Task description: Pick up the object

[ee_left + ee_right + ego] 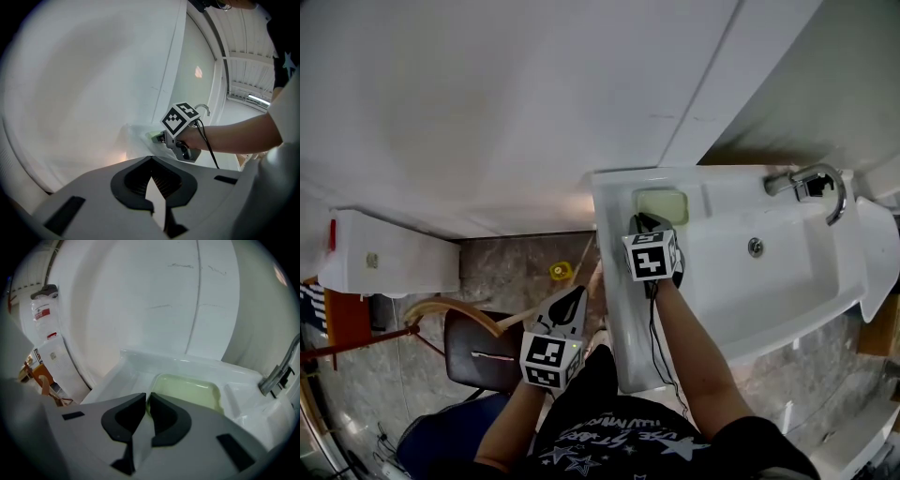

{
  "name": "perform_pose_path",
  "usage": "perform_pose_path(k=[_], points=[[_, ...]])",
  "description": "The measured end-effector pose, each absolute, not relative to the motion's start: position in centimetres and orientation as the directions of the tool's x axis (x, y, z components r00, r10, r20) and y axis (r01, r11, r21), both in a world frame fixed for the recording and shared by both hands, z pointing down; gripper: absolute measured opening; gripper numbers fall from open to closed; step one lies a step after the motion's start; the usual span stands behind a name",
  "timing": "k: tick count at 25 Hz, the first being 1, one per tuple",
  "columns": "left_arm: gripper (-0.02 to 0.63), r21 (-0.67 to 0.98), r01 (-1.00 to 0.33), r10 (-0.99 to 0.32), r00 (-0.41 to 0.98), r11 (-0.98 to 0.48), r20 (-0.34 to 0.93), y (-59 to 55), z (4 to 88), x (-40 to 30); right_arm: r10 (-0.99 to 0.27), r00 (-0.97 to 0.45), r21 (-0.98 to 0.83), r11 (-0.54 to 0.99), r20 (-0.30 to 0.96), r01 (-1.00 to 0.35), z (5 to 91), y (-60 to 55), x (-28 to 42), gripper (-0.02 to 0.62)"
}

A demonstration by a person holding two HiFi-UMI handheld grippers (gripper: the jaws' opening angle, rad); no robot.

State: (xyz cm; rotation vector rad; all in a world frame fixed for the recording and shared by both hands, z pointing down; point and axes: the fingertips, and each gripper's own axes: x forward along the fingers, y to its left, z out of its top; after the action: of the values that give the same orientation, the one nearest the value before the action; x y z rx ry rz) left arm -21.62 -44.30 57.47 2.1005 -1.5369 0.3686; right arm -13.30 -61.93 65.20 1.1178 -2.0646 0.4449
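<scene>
2 claws: L (pixel 577 294), R (pixel 640 219); 1 soap (pixel 664 204), 1 sink (pixel 614 281).

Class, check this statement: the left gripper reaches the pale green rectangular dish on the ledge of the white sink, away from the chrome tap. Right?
No: the right gripper reaches the pale green rectangular dish on the ledge of the white sink, away from the chrome tap. The head view shows it; the left gripper hangs off the sink.

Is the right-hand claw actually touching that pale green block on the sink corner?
Cannot tell. In the right gripper view the right gripper's nearly closed jaw tips overlap the pale green block's near edge, hiding any contact or gap.
</scene>
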Motion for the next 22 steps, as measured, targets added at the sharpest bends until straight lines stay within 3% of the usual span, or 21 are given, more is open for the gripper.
perform_pose_path(k=[18,22], points=[[0.017,0.199,-0.963,-0.885,0.249,-0.183,0.394,-39.9,51.1,-18.0,-0.66,-0.422,0.015,0.549,0.621,-0.836,56.3,-53.6,-7.8,0.041],[0.017,0.118,-0.971,-0.903,0.236,-0.207,0.359,-39.1,48.8,-15.7,-0.676,-0.426,0.005,0.536,0.601,-0.844,54.8,-50.6,-6.0,0.041]])
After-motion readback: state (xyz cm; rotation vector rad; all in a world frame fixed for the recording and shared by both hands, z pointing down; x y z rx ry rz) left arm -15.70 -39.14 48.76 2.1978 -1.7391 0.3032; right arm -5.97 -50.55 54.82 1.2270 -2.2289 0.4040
